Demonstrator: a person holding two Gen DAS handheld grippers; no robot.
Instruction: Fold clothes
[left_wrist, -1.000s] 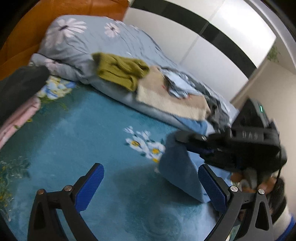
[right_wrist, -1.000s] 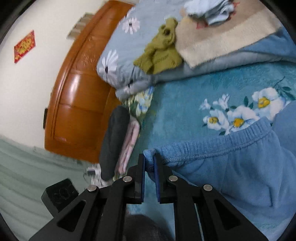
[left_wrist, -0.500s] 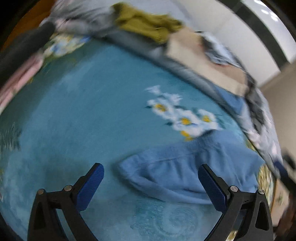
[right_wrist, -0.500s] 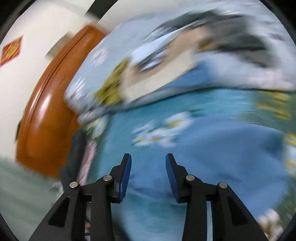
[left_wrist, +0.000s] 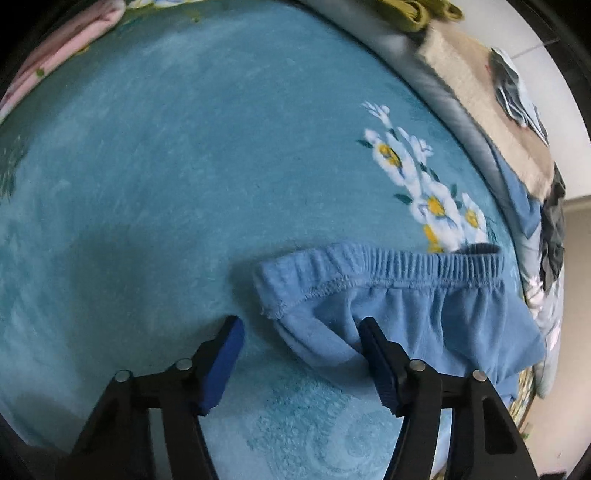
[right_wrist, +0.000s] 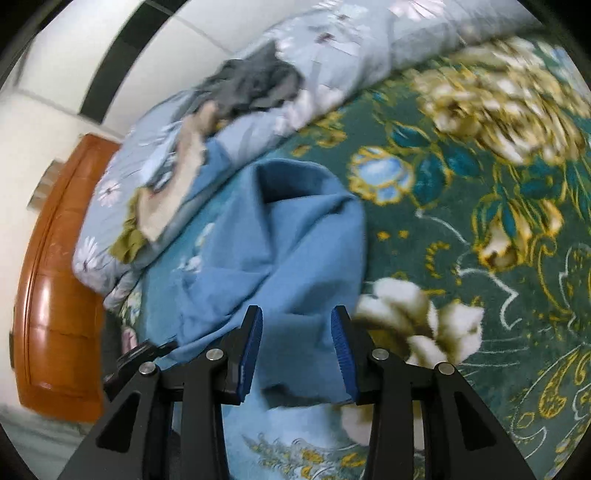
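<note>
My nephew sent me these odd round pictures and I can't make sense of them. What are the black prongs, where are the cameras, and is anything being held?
A person holds a two-finger tool in each hand; a fisheye camera on each looks along its fingers. One picture shows the left gripper, its jaws just closing around the elastic waistband corner of blue pants, not yet pinching. The other shows the right gripper, jaws apart above the same pants, holding nothing. The pants lie on a blue flowered blanket; more clothes are piled on a quilt behind.

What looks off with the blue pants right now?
The blue pants lie rumpled on the bedspread: the waistband corner is curled, and the fabric is bunched in loose folds rather than flat.
</note>
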